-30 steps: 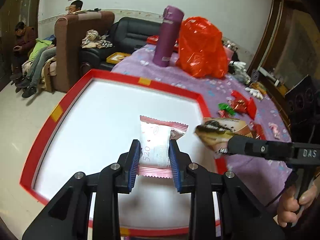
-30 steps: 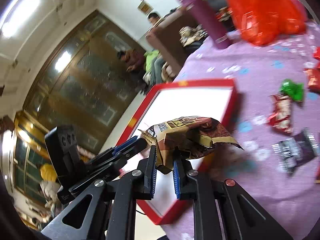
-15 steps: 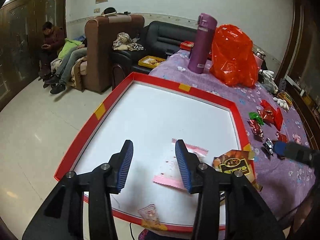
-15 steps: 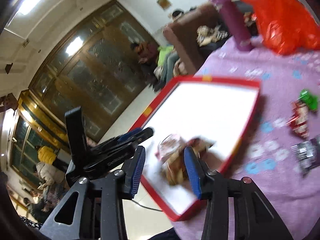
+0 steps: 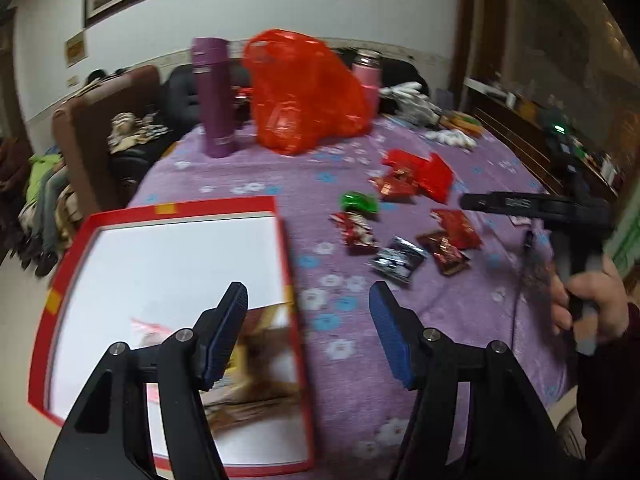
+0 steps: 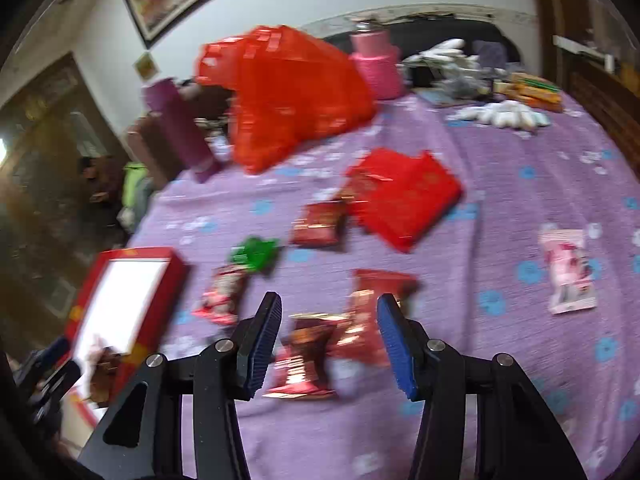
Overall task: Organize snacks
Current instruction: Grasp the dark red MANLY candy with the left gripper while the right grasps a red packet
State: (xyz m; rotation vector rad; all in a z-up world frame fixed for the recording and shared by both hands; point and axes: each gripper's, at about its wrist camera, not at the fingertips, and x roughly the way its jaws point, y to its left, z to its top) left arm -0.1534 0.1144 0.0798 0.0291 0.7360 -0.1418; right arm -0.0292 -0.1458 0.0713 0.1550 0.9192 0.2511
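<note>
Left gripper (image 5: 308,334): my fingers stand wide apart, holding nothing, above the right rim of the red tray (image 5: 286,240).
Right gripper (image 6: 328,344): my fingers stand wide apart, holding nothing, above the loose snacks on the purple tablecloth (image 6: 500,184).
Tray contents: a brown snack pack (image 5: 260,368), blurred, lies at 6 o'clock in the tray; a pink-and-white packet (image 5: 148,330) lies just beside it at 9 o'clock.
Snacks on cloth: a blurred dark-red packet (image 6: 308,356) lies between my right fingers; a green wrapper (image 6: 256,254) lies at 10 o'clock from it; a pink packet (image 6: 568,276) lies well apart at 3 o'clock.
Background: an orange plastic bag (image 5: 300,92) and a purple flask (image 5: 214,96) stand at 12 o'clock.
</note>
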